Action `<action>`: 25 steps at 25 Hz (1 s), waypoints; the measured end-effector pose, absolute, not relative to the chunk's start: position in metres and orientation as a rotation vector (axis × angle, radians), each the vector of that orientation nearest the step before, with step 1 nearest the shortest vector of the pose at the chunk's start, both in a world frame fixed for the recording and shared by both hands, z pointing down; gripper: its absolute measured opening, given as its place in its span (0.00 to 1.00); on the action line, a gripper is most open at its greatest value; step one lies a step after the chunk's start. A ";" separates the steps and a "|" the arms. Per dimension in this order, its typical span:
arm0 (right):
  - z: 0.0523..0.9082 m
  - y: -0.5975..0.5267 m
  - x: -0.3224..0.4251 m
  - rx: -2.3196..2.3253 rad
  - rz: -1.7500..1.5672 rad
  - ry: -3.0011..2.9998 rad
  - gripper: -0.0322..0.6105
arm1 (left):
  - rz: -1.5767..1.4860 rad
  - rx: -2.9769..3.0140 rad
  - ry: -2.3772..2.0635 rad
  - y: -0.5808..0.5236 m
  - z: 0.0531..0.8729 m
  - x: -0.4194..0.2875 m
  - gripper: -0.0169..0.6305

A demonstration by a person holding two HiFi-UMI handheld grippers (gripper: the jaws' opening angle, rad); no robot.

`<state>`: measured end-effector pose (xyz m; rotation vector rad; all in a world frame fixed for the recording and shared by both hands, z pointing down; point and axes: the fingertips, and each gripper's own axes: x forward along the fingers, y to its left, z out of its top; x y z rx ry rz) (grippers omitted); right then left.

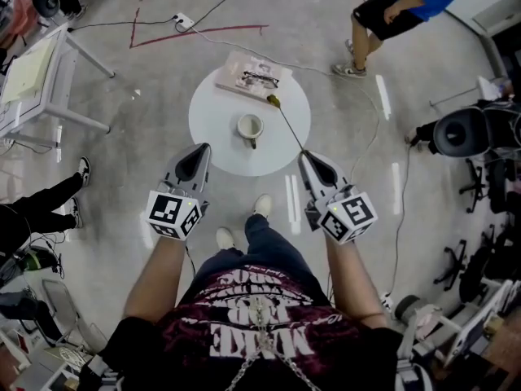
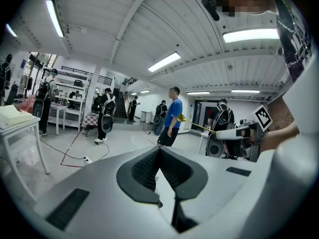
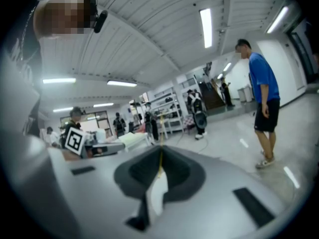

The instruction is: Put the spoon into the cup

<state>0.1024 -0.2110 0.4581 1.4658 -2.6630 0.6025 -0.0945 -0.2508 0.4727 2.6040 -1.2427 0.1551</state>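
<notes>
Clearly, the task is only partly done: the spoon (image 1: 288, 124) is already picked up, but it is not yet in the cup (image 1: 250, 126). The right gripper (image 1: 305, 156) has its jaws pressed together on the end of the thin gold handle. In the head view the spoon runs from there toward the upper left, and its bowl lies over the far part of the round white table (image 1: 205, 129), just beside the book (image 1: 241, 72) with glasses (image 1: 260, 78) on it. The cup stands near the middle of the table, at the centre of the frame, and looks empty inside. The left gripper (image 1: 203, 148) hangs at the lower left edge of the table, jaws together with nothing between them. What is left, in my judgement, is to bring the spoon's bowl over the cup's mouth, lower it in and let go. Neither gripper view shows the cup or the table. In the right gripper view the handle is only a blurred yellow line, and I cannot tell whether the bowl touches the table.
</notes>
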 end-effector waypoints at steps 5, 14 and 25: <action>0.465 -0.221 0.104 1.441 0.619 -2.662 0.11 | 0.164 2.585 -1.247 -0.261 0.479 -0.091 0.07; 0.512 -0.245 0.111 1.374 0.689 -2.604 0.11 | 0.208 2.544 -1.250 -0.285 0.512 -0.079 0.07; 0.566 -0.272 0.123 1.260 0.776 -2.551 0.11 | 0.250 2.425 -1.287 -0.313 0.562 -0.074 0.07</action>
